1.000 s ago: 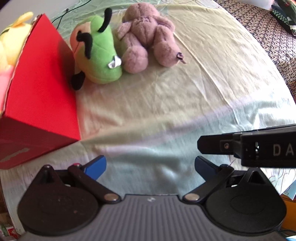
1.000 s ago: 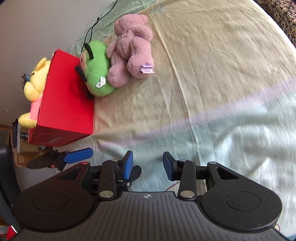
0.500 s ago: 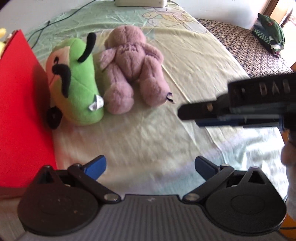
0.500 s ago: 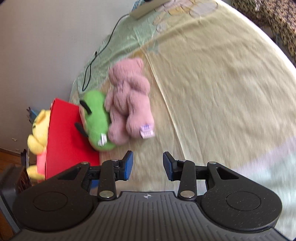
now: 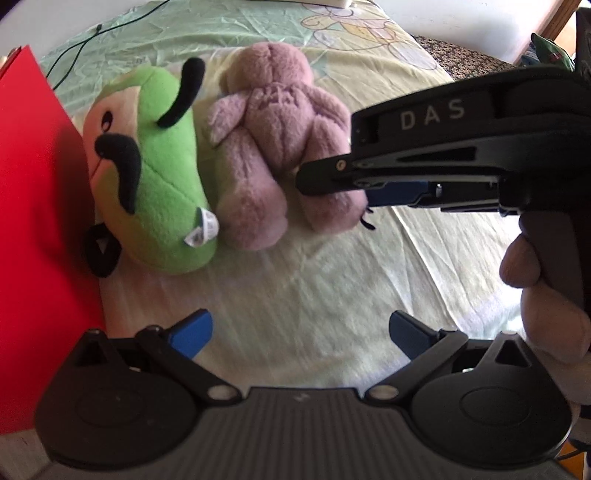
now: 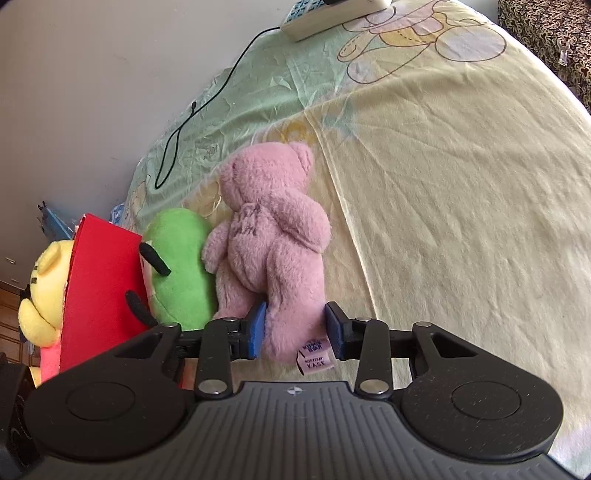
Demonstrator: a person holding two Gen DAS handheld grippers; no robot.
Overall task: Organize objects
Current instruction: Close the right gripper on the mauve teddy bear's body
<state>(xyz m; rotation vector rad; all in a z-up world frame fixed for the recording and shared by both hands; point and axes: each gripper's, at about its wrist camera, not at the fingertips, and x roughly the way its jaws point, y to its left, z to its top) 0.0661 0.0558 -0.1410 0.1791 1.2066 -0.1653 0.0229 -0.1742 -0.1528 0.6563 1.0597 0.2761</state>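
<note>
A pink teddy bear (image 5: 273, 147) (image 6: 273, 240) lies face down on the bed sheet (image 6: 461, 184), pressed against a green plush toy (image 5: 155, 177) (image 6: 181, 266). The green toy leans on a red box (image 5: 40, 221) (image 6: 103, 288). My right gripper (image 6: 295, 328) is open, and its blue pads straddle the bear's near leg, close to its label. In the left wrist view the right gripper (image 5: 332, 177) reaches in from the right over that same leg. My left gripper (image 5: 299, 332) hangs open and empty above bare sheet, short of both toys.
A yellow plush (image 6: 44, 288) sits inside the red box. A black cable (image 6: 192, 110) runs across the sheet to a white power strip (image 6: 332, 14) at the far edge. A hand (image 5: 546, 295) holds the right gripper's handle. A wall borders the bed's left side.
Both grippers moved forward toward the toys. The right gripper came down over the pink bear's leg, which now sits between its fingers; its opening looks unchanged.
</note>
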